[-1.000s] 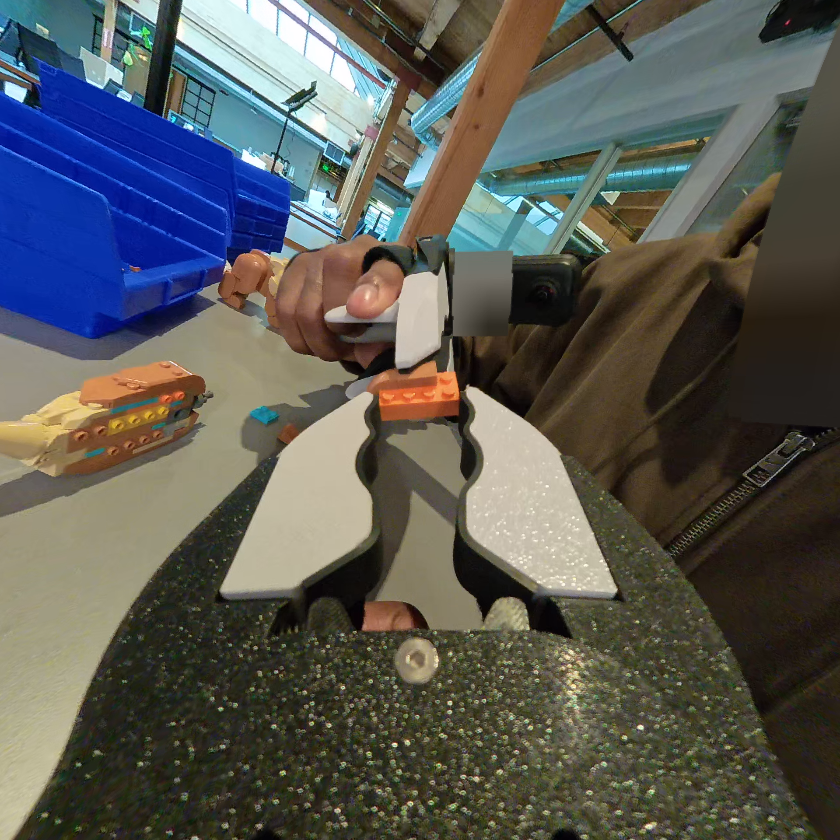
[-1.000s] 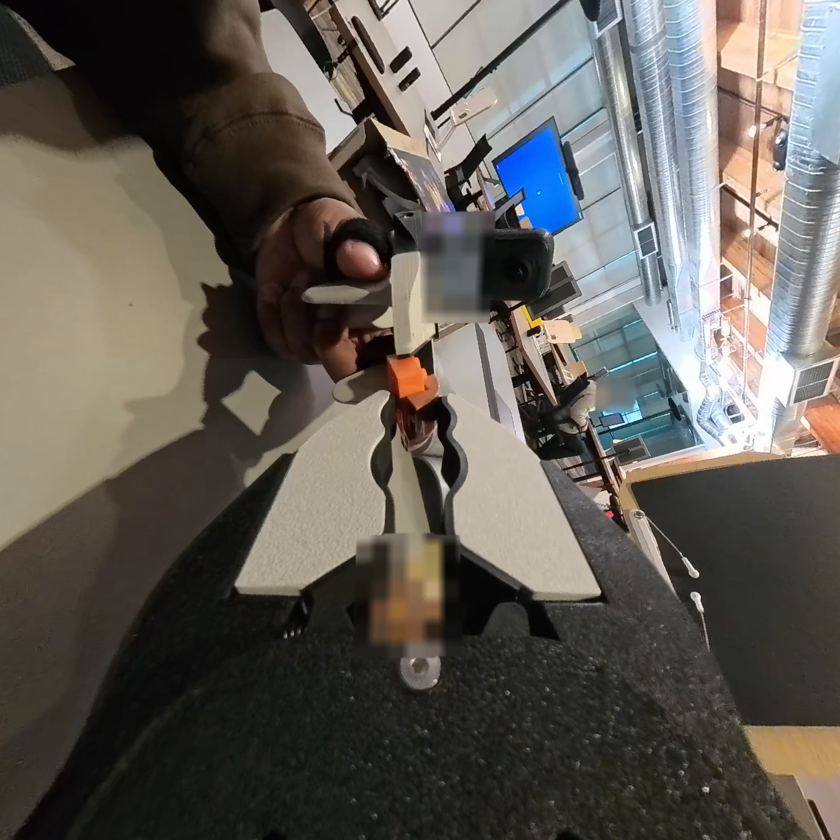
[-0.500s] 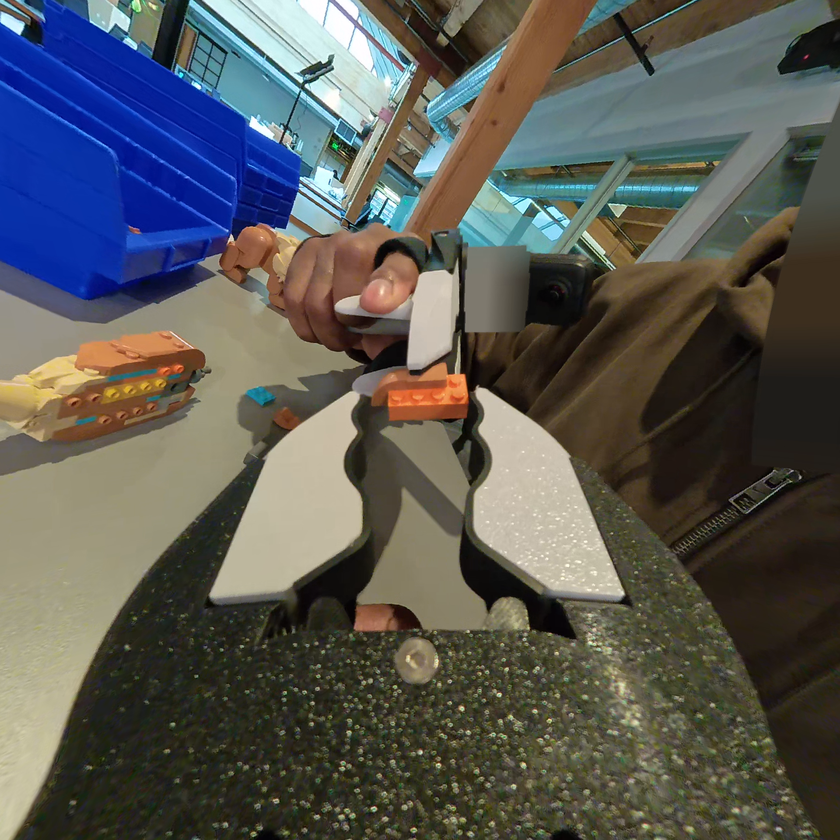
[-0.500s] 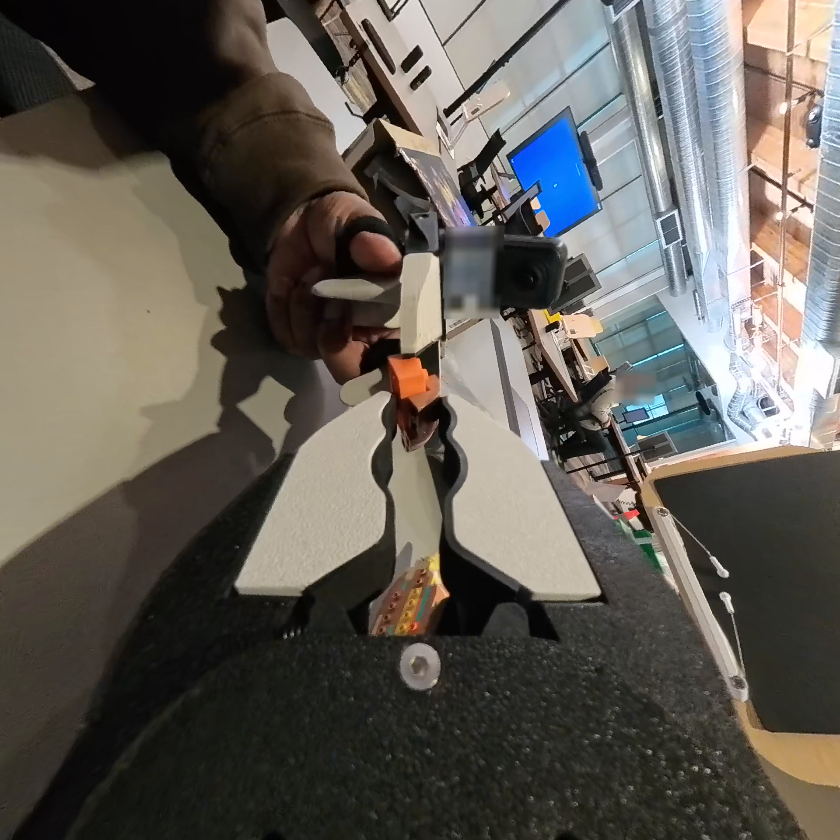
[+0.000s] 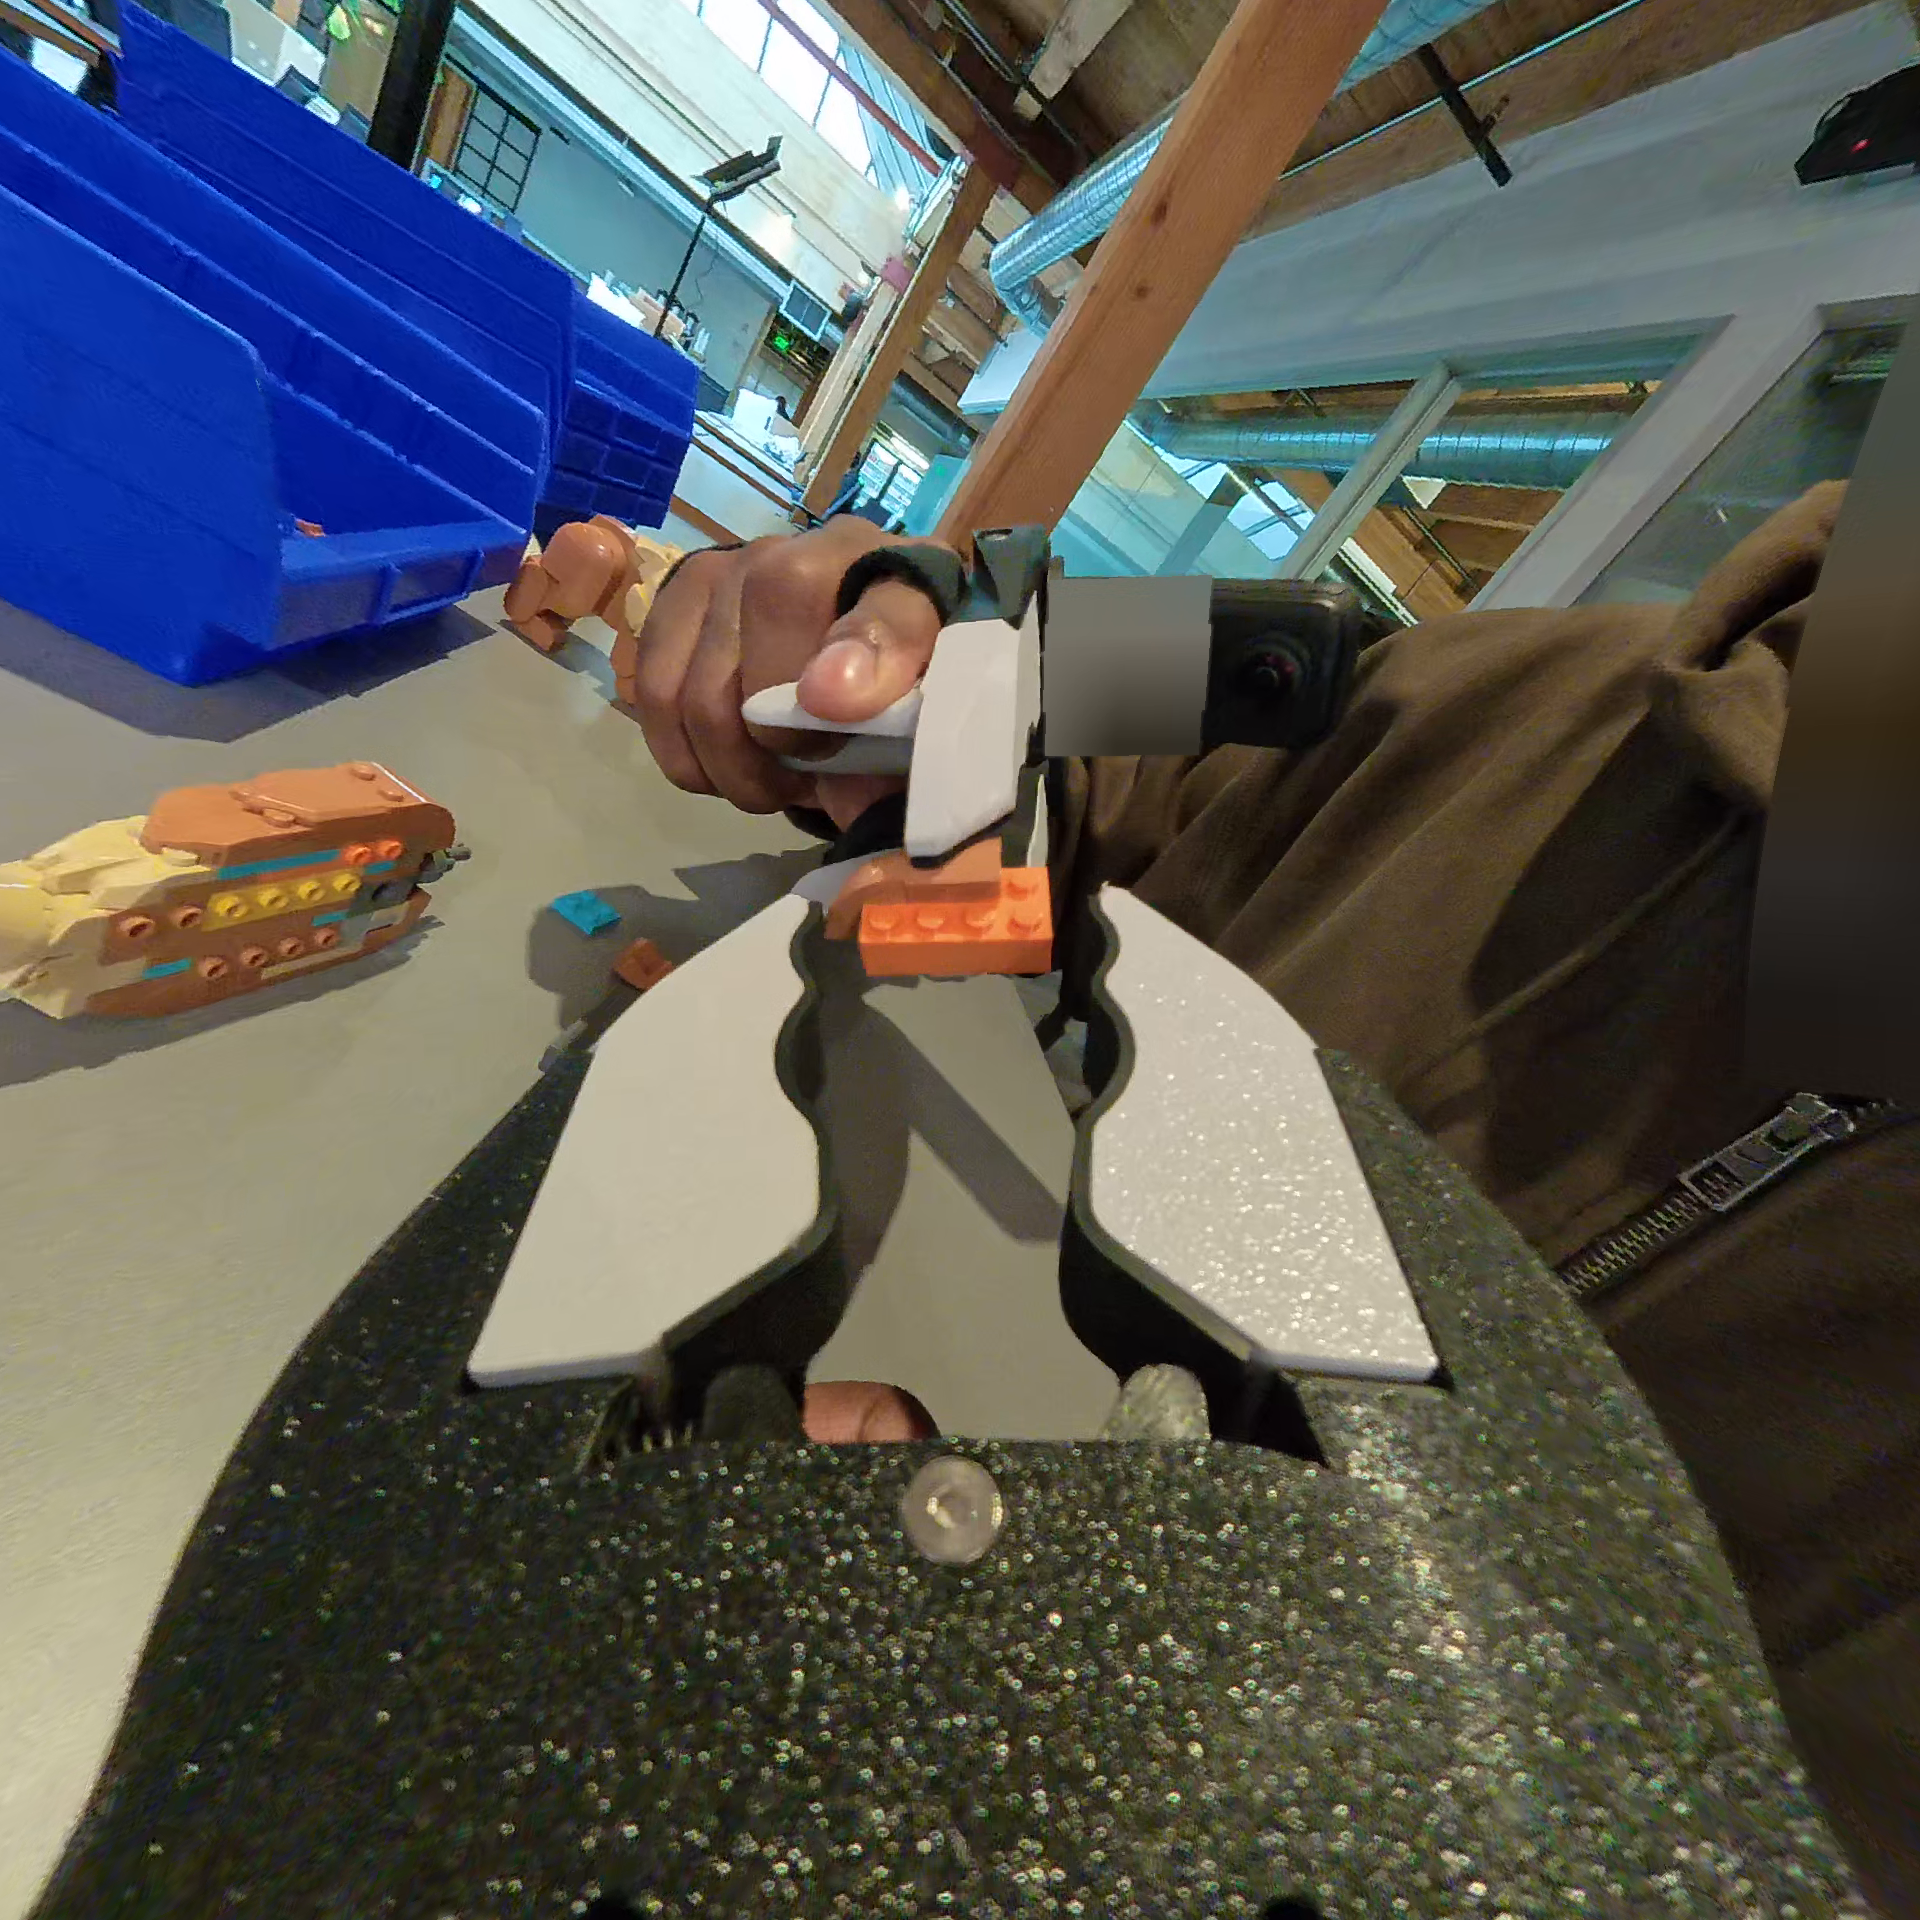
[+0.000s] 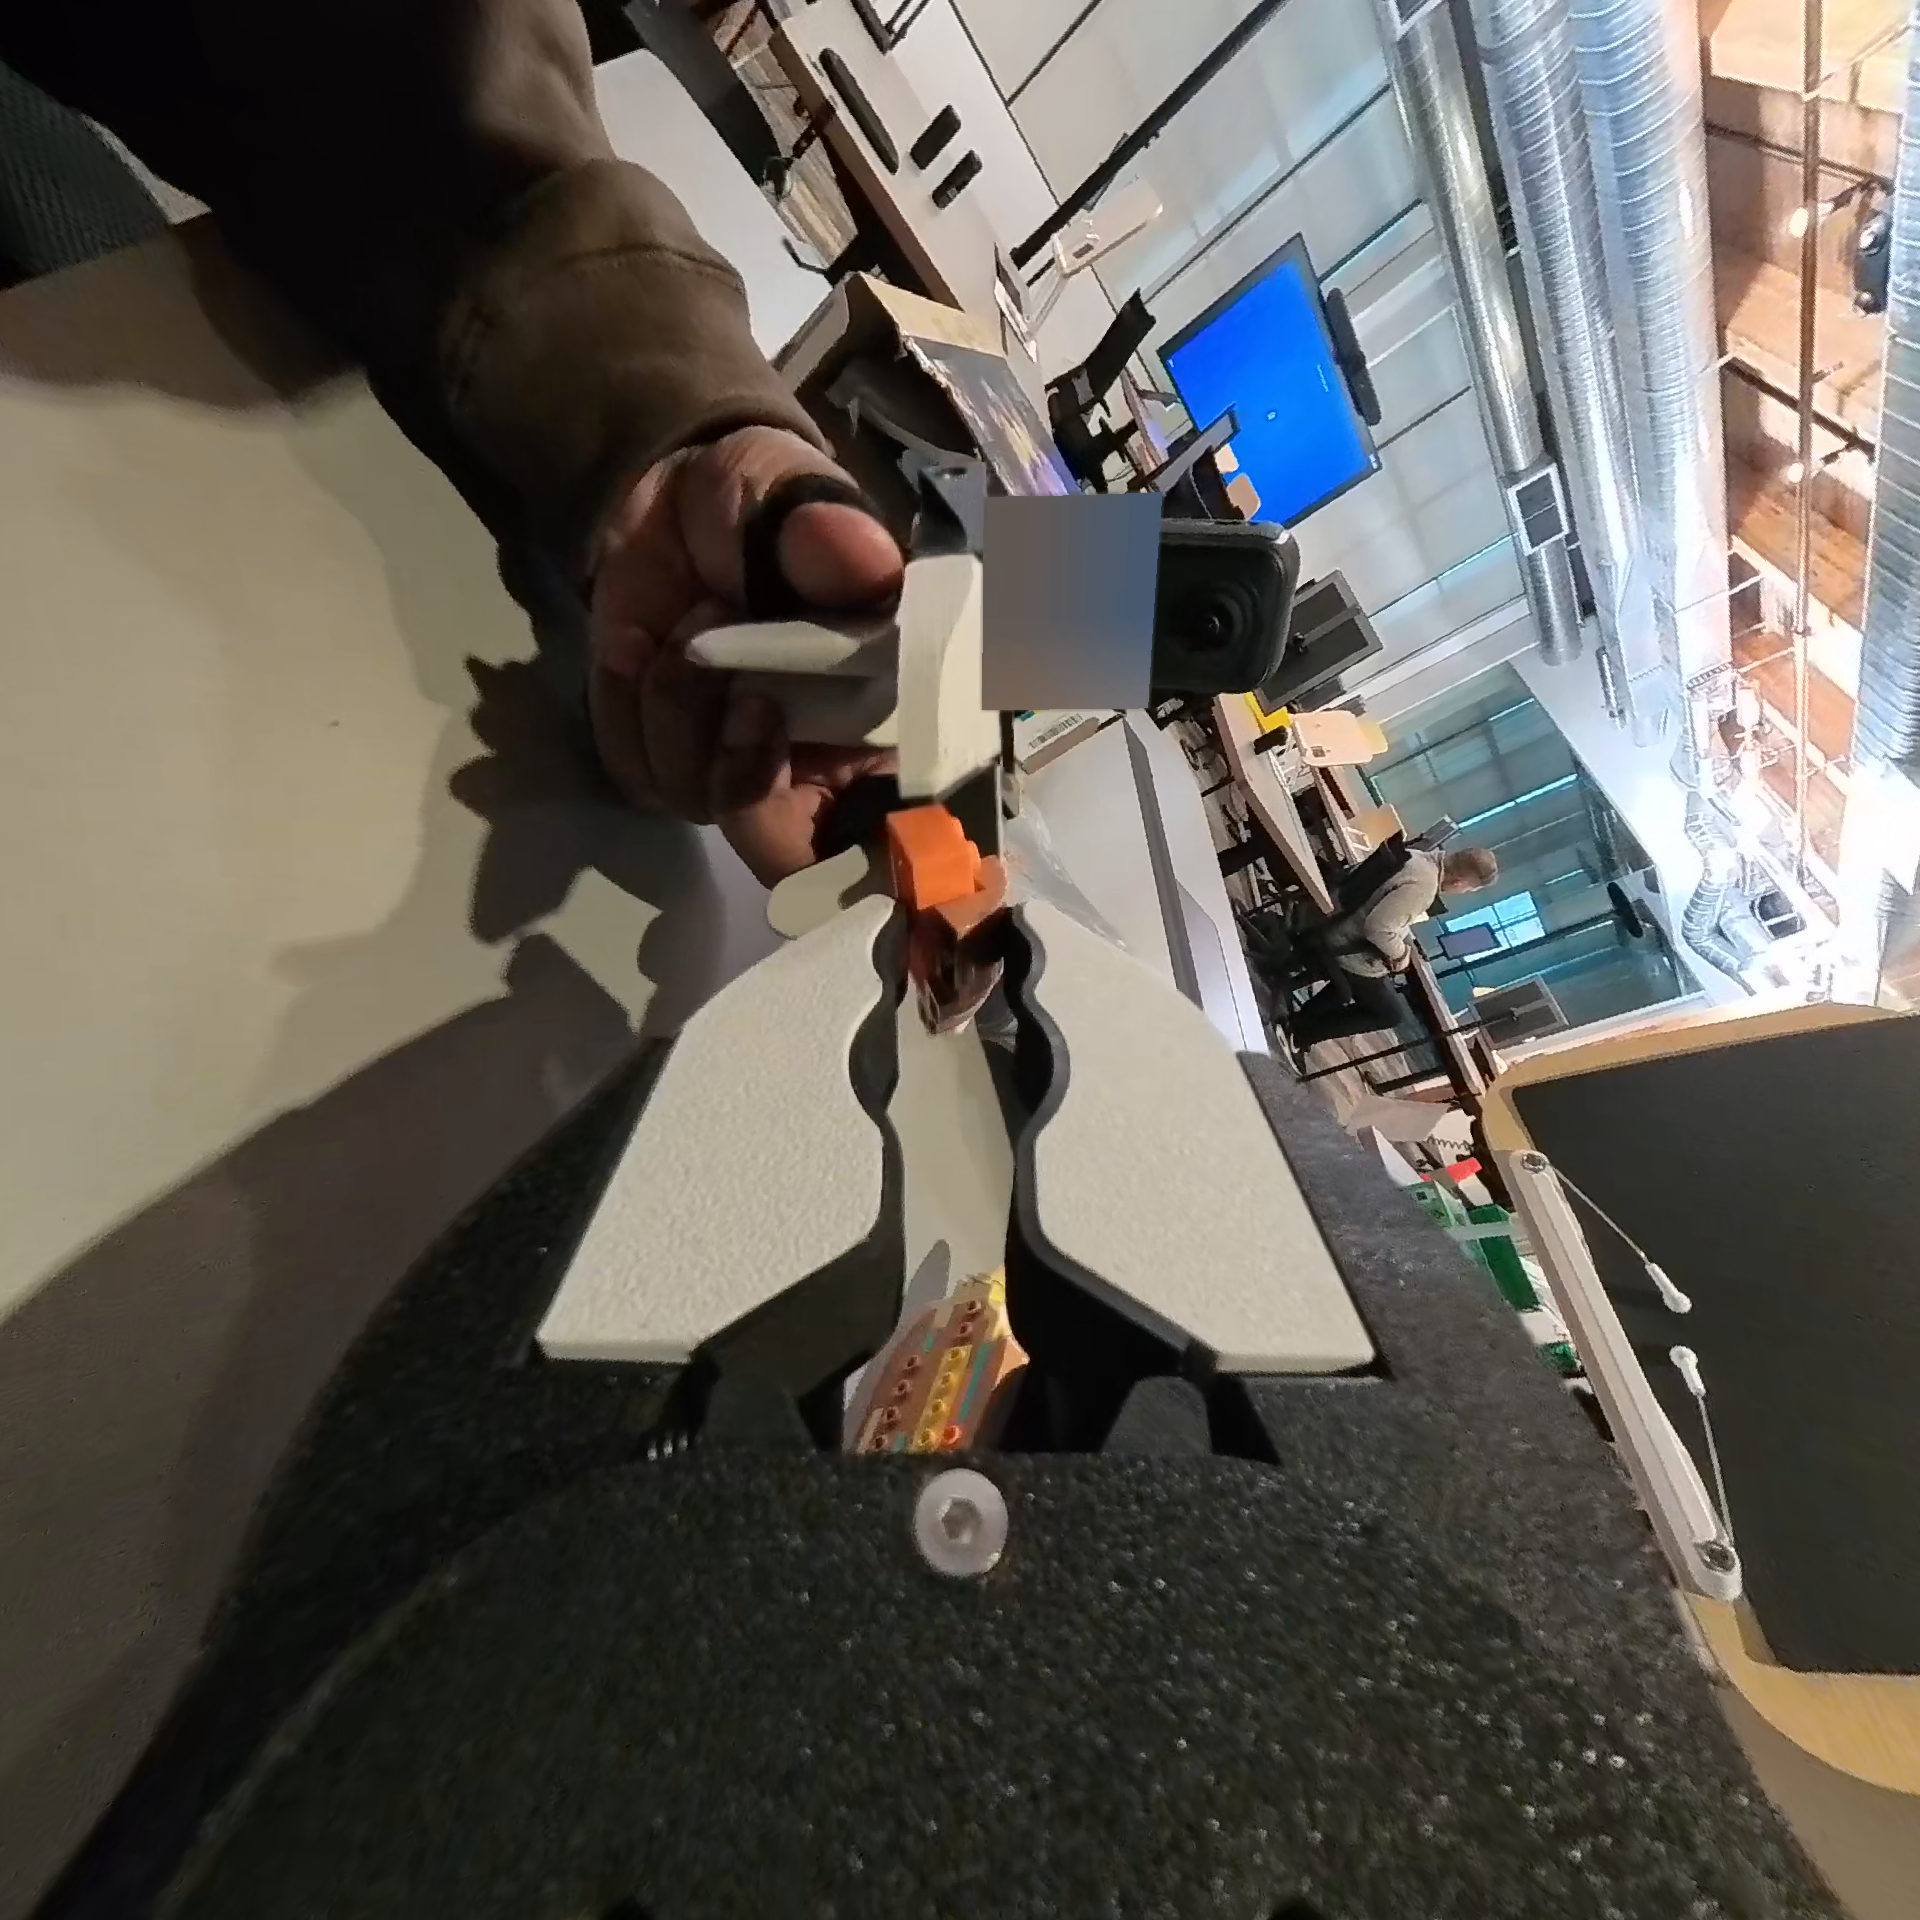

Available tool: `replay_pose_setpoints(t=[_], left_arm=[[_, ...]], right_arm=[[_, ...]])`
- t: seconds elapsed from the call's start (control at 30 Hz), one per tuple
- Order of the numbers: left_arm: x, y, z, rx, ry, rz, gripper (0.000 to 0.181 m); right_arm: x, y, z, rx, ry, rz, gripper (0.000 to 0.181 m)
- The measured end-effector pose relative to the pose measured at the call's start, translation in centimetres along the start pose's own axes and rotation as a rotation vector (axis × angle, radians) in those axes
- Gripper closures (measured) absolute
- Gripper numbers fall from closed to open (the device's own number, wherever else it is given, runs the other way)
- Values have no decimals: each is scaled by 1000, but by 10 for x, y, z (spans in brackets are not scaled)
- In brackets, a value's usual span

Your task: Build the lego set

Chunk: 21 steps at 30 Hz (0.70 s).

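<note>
In the left wrist view an orange brick (image 5: 956,930) with a brown curved piece (image 5: 935,878) on top hangs above the grey table (image 5: 208,1195). My left gripper (image 5: 951,935) has its jaws a little wider than the brick, with a gap on each side. My right gripper (image 5: 914,831) comes from above and clamps the brown piece. In the right wrist view my right gripper (image 6: 956,966) is shut on the brown piece (image 6: 956,987), with the orange brick (image 6: 930,868) beyond it between the left gripper's fingers (image 6: 935,675).
A partly built tan and brown model (image 5: 229,894) lies on the table at left, also showing in the right wrist view (image 6: 935,1392). A small blue plate (image 5: 585,914) and a brown bit (image 5: 644,961) lie near it. Blue bins (image 5: 260,468) and a brown figure (image 5: 582,582) stand behind. Only a small space, under 4 cm, lies between the two pairs of fingers.
My left gripper's jaws have spread apart and let go of the orange brick. The right gripper still holds the brown piece with the brick on it. Both have shifted slightly.
</note>
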State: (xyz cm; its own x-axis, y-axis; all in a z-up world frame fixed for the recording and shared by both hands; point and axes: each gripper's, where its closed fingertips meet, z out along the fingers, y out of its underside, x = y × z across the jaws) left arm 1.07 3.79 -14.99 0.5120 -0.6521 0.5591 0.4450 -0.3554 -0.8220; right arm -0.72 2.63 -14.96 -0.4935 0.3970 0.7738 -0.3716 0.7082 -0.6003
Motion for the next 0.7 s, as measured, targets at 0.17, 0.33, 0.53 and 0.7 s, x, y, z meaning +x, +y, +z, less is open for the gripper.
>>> replay_pose_setpoints(t=[0.17, 0.33, 0.53, 0.7], left_arm=[[-1, -2, 1, 24, -5, -11, 140], [-5, -6, -1, 51, -32, -14, 141], [-6, -12, 0, 106, -32, -31, 141], [-7, -15, 0, 142, -29, -46, 141]], right_arm=[[3, -2, 1, 4, 14, 17, 164], [7, 1, 2, -20, 67, -4, 163], [12, 2, 1, -26, 128, -37, 164], [16, 2, 1, -29, 165, -58, 164]])
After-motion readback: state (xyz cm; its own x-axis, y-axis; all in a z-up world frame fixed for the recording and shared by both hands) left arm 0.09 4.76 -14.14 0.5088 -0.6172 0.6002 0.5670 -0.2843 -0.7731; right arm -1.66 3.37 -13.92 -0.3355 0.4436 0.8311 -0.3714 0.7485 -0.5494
